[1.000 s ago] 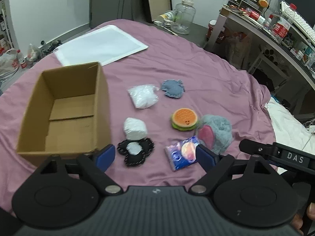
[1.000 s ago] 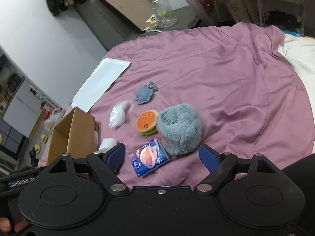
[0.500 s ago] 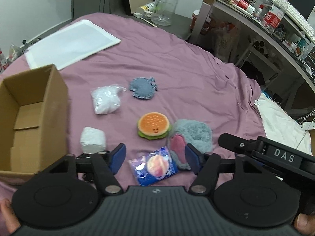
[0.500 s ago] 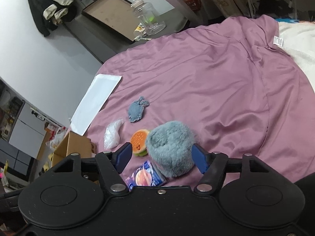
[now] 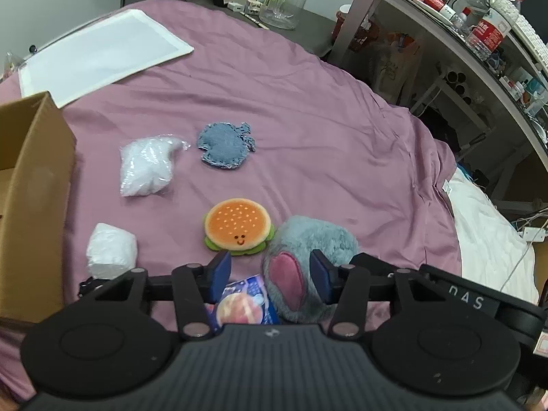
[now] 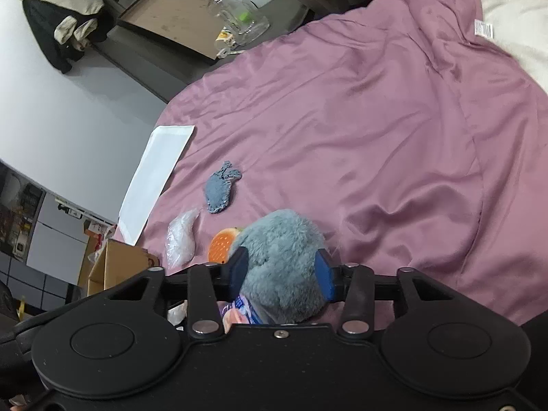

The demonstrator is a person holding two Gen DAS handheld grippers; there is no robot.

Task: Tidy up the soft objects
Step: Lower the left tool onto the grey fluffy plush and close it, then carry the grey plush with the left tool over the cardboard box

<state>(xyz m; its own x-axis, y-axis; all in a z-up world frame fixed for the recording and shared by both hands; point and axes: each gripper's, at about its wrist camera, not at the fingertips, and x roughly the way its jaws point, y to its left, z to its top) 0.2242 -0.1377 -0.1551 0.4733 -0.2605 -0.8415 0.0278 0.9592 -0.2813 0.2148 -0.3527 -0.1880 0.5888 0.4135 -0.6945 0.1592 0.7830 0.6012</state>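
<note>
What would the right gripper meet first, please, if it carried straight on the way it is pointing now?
Most likely the fluffy grey plush: it already sits between the open right gripper fingers, though whether they touch it yet is unclear.

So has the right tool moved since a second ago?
Yes. The right tool has closed in on the grey plush, which now sits between its fingers; the blue packet is nearly hidden.

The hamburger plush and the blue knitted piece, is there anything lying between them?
Nothing; in the left wrist view only bare purple sheet separates the hamburger plush from the blue knitted piece.
</note>
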